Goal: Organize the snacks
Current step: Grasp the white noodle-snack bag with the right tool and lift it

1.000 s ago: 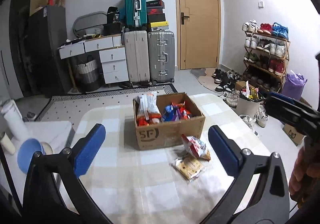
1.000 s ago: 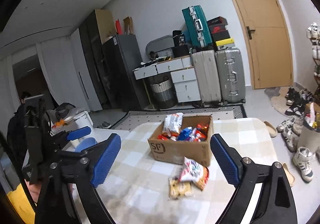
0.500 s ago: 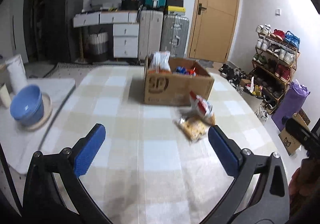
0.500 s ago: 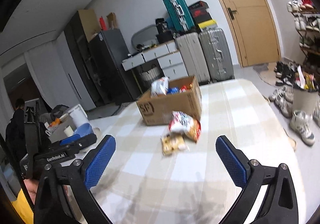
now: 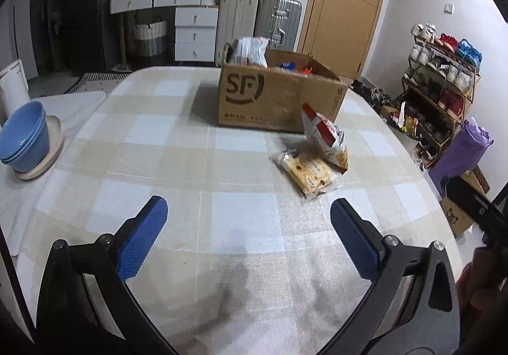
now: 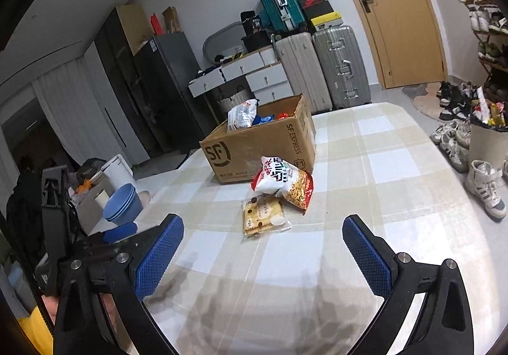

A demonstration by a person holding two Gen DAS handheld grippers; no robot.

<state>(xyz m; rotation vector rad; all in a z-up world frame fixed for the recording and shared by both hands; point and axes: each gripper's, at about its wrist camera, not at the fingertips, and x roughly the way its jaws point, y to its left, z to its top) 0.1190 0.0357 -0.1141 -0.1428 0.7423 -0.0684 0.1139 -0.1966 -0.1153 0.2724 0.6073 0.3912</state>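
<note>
One cardboard box (image 6: 263,145); two snack packets (image 6: 285,180) on table; two stacked blue bowls (image 5: 23,136).

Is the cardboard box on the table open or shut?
Open. The cardboard box has no flaps over its top, and snack bags stick up above its rim in both views.

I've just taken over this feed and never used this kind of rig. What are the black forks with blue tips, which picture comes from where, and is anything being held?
There is no robot arm: a person holds a hand-held gripper in each hand, each with a camera looking along its two fingers. One picture is from the left gripper, the other from the right gripper. The blue tips are its finger pads. Both grippers are open and hold nothing. On the checked table stands a cardboard box with snacks in it. In front of it lie a red and white snack bag and a clear packet of biscuits, the bag resting partly on the packet.
</note>
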